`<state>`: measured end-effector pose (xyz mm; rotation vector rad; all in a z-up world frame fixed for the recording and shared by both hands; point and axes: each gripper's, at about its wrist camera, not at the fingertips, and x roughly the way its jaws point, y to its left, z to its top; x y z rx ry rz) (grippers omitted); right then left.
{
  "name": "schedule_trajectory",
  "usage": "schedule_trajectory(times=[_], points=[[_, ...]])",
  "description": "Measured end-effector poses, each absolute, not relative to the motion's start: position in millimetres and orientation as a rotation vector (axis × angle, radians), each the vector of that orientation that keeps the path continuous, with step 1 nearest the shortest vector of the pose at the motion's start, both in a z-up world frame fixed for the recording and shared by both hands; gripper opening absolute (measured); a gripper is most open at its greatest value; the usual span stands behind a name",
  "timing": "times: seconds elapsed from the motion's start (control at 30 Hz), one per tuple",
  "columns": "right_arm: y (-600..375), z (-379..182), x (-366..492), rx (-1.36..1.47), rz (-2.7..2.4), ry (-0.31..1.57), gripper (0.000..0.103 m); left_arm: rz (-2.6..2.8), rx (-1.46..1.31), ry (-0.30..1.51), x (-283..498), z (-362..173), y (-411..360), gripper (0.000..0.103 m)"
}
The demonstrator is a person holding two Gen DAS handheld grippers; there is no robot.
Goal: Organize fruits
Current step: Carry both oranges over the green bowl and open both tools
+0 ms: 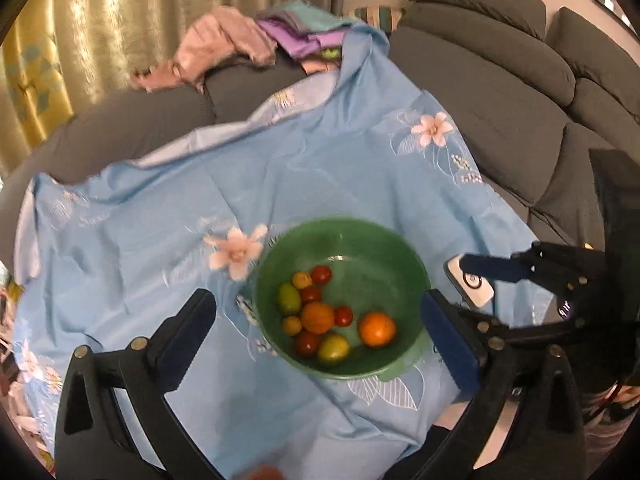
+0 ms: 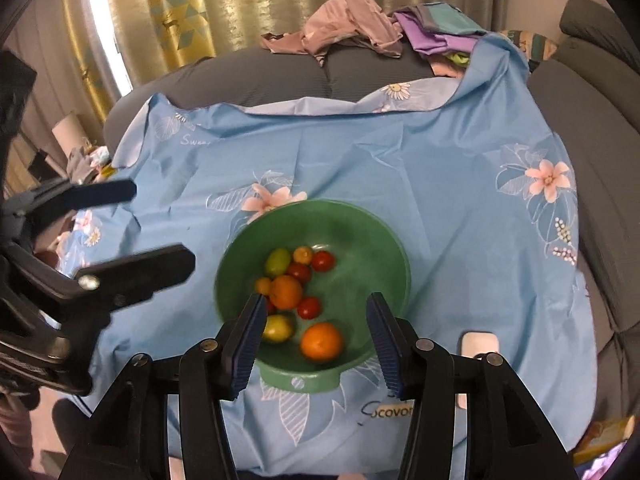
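hovering both grippers above green bowl (image 2: 312,216) on blue floral cloth (image 2: 360,152). left gripper (image 1: 316,332) spread wide, gripping nothing. right gripper (image 2: 316,332) part open, also empty. oranges (image 2: 322,341), cherry tomatoes (image 2: 322,261) and green fruits (image 2: 277,261) sitting together inside bowl. judging collection near finished: checking cloth for strays, keeping jaws off bowl rim, avoiding white device (image 2: 480,344) lying beside bowl.

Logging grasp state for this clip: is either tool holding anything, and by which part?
Nothing is held. The left tool and right tool both stand open above the bowl; the fruit lies inside, untouched.
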<state>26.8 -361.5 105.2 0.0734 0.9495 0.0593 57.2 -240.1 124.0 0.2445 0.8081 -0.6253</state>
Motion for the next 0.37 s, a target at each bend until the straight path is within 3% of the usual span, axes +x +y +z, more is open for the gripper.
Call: schedule_trajectory(times=[0.37], points=[[-373, 109, 18, 0.093, 0.046, 0.96, 0.052, -0.559, 0.295, 0.732, 47, 147, -250, 0.102]])
